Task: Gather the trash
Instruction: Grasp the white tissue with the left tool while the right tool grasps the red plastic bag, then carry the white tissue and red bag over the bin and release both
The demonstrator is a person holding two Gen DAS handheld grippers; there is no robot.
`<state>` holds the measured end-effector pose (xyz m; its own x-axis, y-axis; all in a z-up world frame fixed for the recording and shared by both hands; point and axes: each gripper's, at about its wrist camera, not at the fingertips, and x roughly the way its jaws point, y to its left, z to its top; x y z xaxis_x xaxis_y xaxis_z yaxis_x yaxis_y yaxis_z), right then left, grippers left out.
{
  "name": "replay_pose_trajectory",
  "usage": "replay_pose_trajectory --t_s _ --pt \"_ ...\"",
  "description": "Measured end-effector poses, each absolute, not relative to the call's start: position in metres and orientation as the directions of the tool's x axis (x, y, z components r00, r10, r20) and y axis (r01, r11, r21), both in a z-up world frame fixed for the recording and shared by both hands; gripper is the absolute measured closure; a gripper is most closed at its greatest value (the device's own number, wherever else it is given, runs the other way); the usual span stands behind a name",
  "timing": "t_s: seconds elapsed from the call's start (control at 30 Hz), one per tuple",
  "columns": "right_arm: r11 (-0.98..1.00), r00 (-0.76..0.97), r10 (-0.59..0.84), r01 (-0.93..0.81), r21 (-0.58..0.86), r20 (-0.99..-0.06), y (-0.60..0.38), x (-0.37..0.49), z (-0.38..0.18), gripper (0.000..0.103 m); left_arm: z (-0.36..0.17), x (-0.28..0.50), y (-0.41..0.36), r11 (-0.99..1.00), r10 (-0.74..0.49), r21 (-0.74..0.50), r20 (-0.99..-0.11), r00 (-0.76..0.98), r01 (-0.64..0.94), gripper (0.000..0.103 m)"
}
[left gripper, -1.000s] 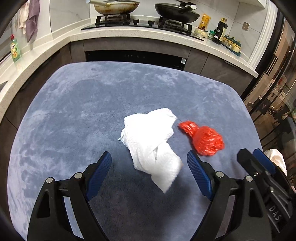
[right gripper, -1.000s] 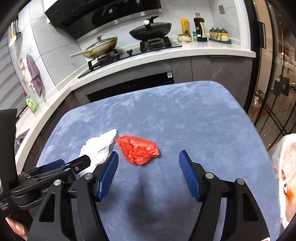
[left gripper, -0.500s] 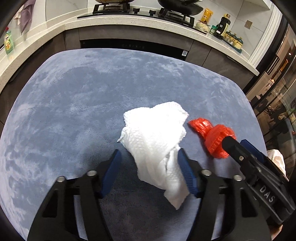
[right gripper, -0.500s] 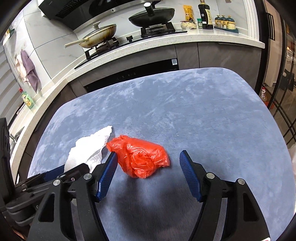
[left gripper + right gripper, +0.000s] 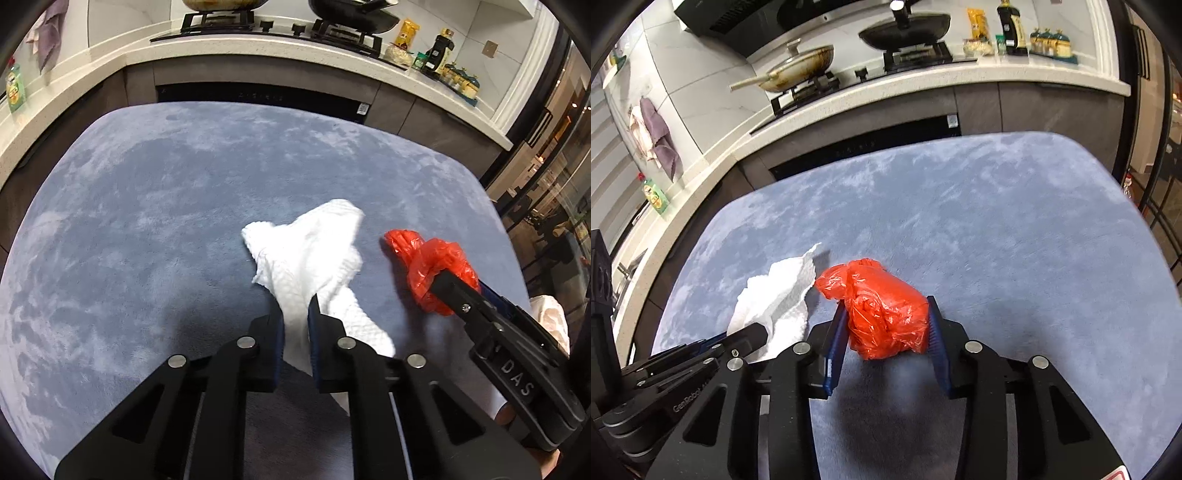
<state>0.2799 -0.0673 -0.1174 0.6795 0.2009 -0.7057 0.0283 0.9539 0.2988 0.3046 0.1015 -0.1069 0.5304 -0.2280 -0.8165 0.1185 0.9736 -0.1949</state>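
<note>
Left wrist view reads "DAS" on the right hand-held gripper (image 5: 441, 282), its jaws just closing on the red plastic bag (image 5: 886, 310). The left hand-held gripper (image 5: 295, 314) pinches the white paper towel (image 5: 310, 258) on the blue counter (image 5: 147, 221).

The left claw (image 5: 295, 314) is a black linkage frame with triangular cut-outs, round silver rivets at its pivots and dark blue ribbed pads inside its fingers. The right claw (image 5: 886, 325) is built alike, its blue pads (image 5: 835, 343) brighter. White lettering reads "DAS" on one side and "GenRobot" on the other.
</note>
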Motion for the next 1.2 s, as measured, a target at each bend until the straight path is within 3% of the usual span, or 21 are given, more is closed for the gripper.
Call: replay_pose_trajectory --t_s 0.67,1.2 --pt "0.940 0.855 0.038 0.145 0.309 -0.517 -0.178 0.174 0.000 0.066 0.007 0.228 -0.007 0.923 -0.353 -0.142 -0.677 0.645 0.356 0.095" --pt "0.881 0.848 -0.177 0.362 0.303 -0.499 -0.314 0.063 0.010 0.065 0.040 0.150 -0.160 0.791 -0.505 -0.065 -0.630 0.590 0.608 0.095"
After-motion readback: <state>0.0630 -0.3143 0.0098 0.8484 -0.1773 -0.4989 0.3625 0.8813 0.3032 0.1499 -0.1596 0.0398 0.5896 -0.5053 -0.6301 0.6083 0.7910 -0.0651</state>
